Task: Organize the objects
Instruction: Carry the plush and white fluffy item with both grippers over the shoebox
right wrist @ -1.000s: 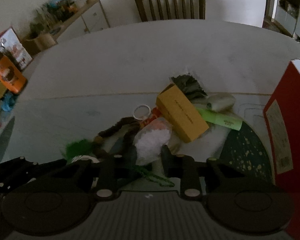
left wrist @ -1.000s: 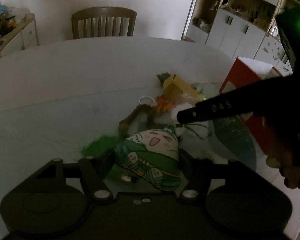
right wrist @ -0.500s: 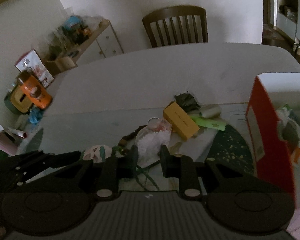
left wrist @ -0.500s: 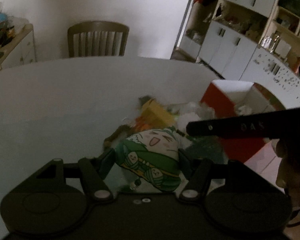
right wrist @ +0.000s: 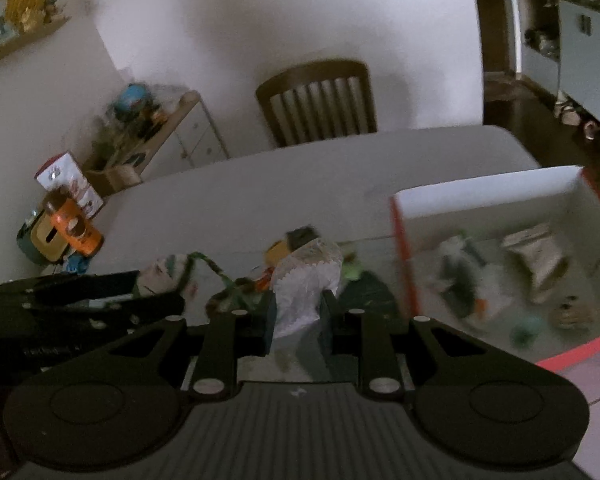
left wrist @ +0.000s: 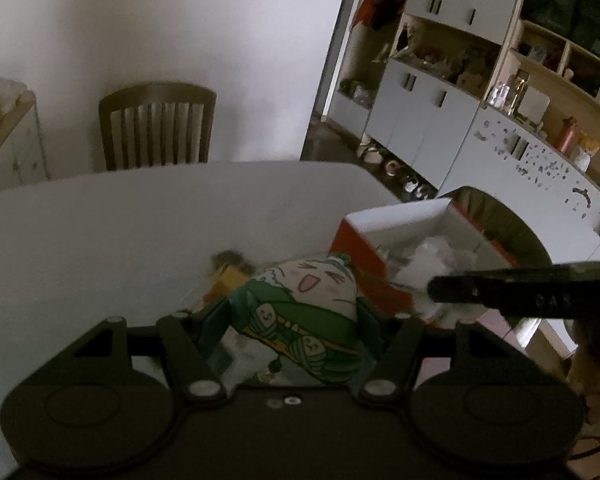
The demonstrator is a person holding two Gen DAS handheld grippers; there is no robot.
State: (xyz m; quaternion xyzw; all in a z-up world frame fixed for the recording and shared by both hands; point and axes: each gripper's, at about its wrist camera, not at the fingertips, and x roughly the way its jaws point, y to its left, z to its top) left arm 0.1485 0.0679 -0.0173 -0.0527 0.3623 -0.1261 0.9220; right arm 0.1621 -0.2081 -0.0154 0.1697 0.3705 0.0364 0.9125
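Several items already lay in the red box [right wrist: 400,240]; left gripper [left wrist: 296,320] clasped a plush toy [left wrist: 304,304], right gripper [right wrist: 298,320] clenched a plastic bag [right wrist: 306,280], clutter [right wrist: 284,248] remained

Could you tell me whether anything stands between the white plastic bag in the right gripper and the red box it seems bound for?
Nothing visible does. The bag hangs lifted in the right gripper, and only the red box's near wall lies between; its open top looks reachable.

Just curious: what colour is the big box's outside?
Red-orange, white inside; the box shows best in the right wrist view.
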